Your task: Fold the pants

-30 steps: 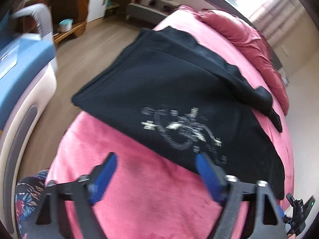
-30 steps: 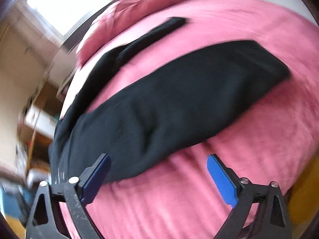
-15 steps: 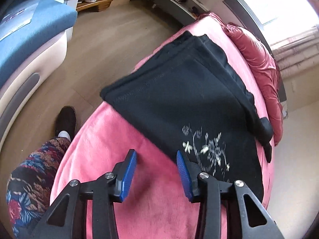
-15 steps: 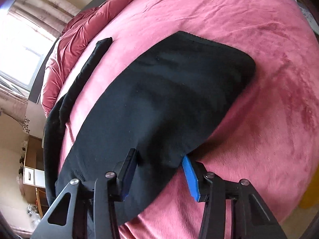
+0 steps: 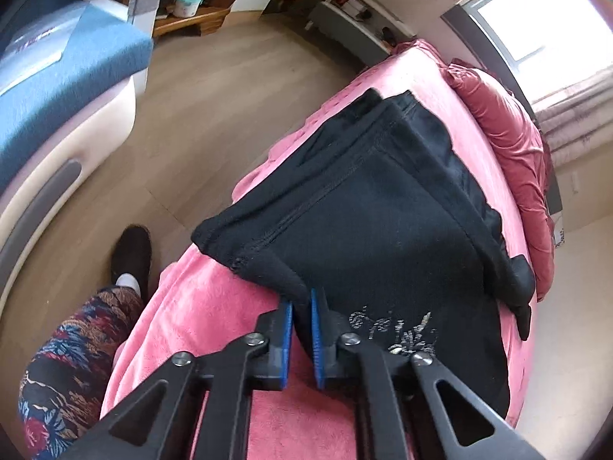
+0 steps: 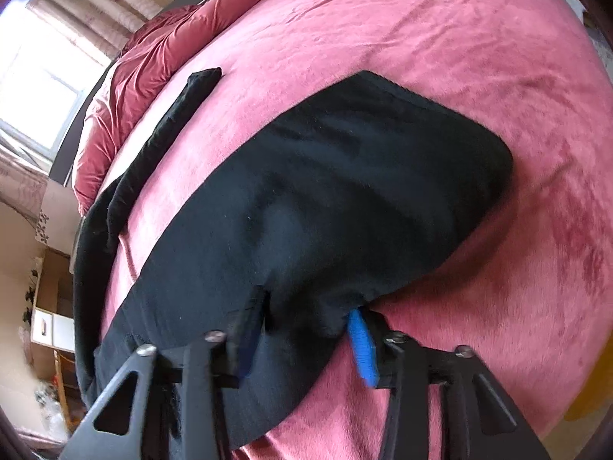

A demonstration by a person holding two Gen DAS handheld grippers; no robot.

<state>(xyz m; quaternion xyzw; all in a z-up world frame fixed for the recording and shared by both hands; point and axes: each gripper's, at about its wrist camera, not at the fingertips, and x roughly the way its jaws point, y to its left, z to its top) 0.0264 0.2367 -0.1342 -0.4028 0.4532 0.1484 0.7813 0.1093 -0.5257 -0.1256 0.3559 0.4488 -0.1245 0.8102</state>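
Blue pads pressed nearly together, the left gripper (image 5: 302,306) pinches a thin fold at the near edge of the black pants (image 5: 383,211). A second ago its jaws stood spread above bare pink blanket (image 5: 199,306); they have just closed, and the cloth now rises in a small peak between them. The right gripper (image 6: 306,326) has just been closing too — wide a second ago, its jaws now bite a thicker bunch of the same garment, one blue pad (image 6: 362,349) showing at the fabric's edge while the other is mostly buried under a black fold. Both grips sit on the long edge nearest the person.

Outward from there, the pants lie flat along the blanket-covered bed, one leg end (image 6: 440,145) lying well out in the right-wrist view and a silvery embroidered motif (image 5: 394,329) just beside the left jaws. A narrow black strip (image 6: 180,107) trails toward the heaped red quilt (image 6: 153,53) by the window. The person's patterned trouser leg (image 5: 72,364) and dark shoe (image 5: 132,257) stand at the bedside.

With both edges caught, the fold itself looks ready to begin: the likely next move is lifting this near edge and carrying it over the far one — evenly, or the cloth may skew.
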